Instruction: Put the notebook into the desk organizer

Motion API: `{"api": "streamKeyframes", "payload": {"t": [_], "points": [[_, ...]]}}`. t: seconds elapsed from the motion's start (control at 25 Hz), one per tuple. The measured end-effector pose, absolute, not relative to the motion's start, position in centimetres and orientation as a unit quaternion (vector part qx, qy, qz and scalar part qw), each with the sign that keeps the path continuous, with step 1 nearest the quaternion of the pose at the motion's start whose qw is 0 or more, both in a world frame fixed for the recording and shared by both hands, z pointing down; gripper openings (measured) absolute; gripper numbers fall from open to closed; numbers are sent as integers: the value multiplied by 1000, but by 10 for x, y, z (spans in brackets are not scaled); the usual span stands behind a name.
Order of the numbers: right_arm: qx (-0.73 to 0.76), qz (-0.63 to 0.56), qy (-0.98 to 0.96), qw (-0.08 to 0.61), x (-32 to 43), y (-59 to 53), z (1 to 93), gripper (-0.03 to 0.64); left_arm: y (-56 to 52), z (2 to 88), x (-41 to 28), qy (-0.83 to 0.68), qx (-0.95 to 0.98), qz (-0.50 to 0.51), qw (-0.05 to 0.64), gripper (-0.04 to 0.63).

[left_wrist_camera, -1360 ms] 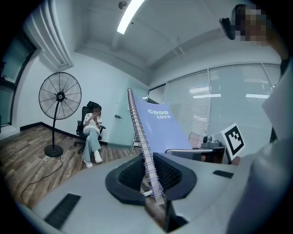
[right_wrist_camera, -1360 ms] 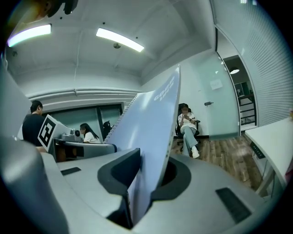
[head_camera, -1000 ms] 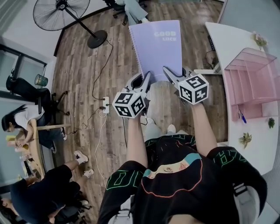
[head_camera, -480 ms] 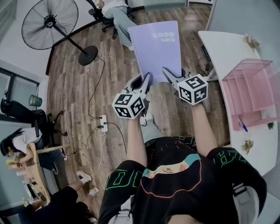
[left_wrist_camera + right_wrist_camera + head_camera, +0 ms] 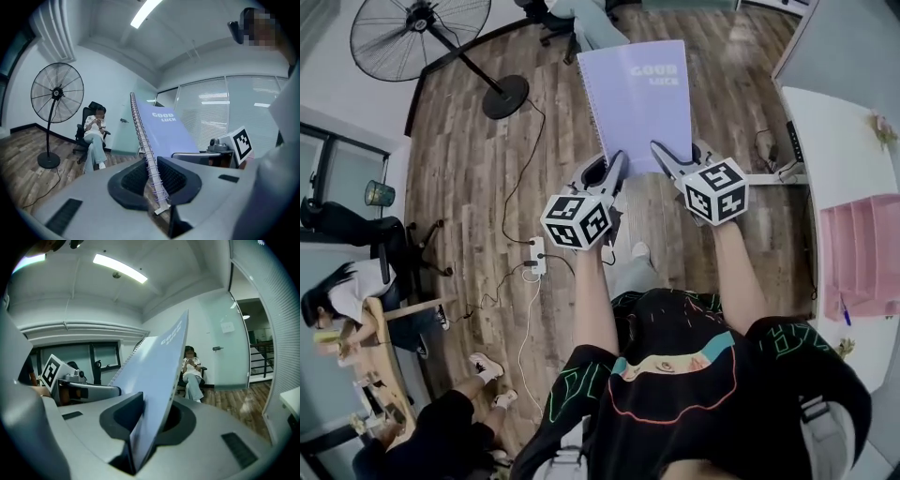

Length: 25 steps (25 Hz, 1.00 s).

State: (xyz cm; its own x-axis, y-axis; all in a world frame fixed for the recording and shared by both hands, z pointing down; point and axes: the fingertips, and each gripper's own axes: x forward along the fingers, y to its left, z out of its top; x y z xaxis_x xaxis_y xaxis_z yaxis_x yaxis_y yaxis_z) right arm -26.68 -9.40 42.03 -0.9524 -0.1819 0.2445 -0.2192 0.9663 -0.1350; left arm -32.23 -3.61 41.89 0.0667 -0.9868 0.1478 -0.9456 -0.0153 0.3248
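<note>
A lilac spiral notebook [image 5: 642,98] with white lettering is held out flat over the wooden floor, in front of the person. My left gripper [image 5: 609,180] is shut on its spiral-bound near-left corner; the wire coil [image 5: 146,150] runs between the jaws. My right gripper [image 5: 667,164] is shut on the near-right edge, and the cover [image 5: 157,380] stands between its jaws. The pink desk organizer [image 5: 862,253] stands on the white desk [image 5: 834,150] at the right, well apart from the notebook.
A standing fan [image 5: 417,33] is at the far left with its cable and a power strip [image 5: 537,255] on the floor. People sit at the left [image 5: 342,291] and at the top [image 5: 581,19]. A blue pen [image 5: 846,312] lies on the desk.
The desk and pink organizer have slid toward the right edge of the head view, and the fan has shifted. Both grippers still hold the notebook the same way.
</note>
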Motion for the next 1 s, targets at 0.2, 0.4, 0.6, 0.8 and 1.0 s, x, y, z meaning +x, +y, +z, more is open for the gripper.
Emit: {"api": "streamKeyframes", "payload": {"t": [0.2, 0.4, 0.6, 0.8, 1.0], "points": [[107, 89, -982, 131, -319, -100, 424, 84, -42, 422, -375, -675, 712, -63, 185, 61], [123, 86, -979, 139, -338, -111, 425, 84, -55, 426, -396, -661, 722, -70, 193, 62], [133, 92, -975, 150, -341, -121, 437, 86, -66, 438, -400, -653, 726, -66, 204, 63], [148, 99, -972, 151, -337, -135, 438, 86, -82, 438, -397, -638, 738, -65, 212, 63], [180, 107, -966, 155, -315, -156, 439, 86, -107, 441, -378, -609, 760, -58, 221, 64]]}}
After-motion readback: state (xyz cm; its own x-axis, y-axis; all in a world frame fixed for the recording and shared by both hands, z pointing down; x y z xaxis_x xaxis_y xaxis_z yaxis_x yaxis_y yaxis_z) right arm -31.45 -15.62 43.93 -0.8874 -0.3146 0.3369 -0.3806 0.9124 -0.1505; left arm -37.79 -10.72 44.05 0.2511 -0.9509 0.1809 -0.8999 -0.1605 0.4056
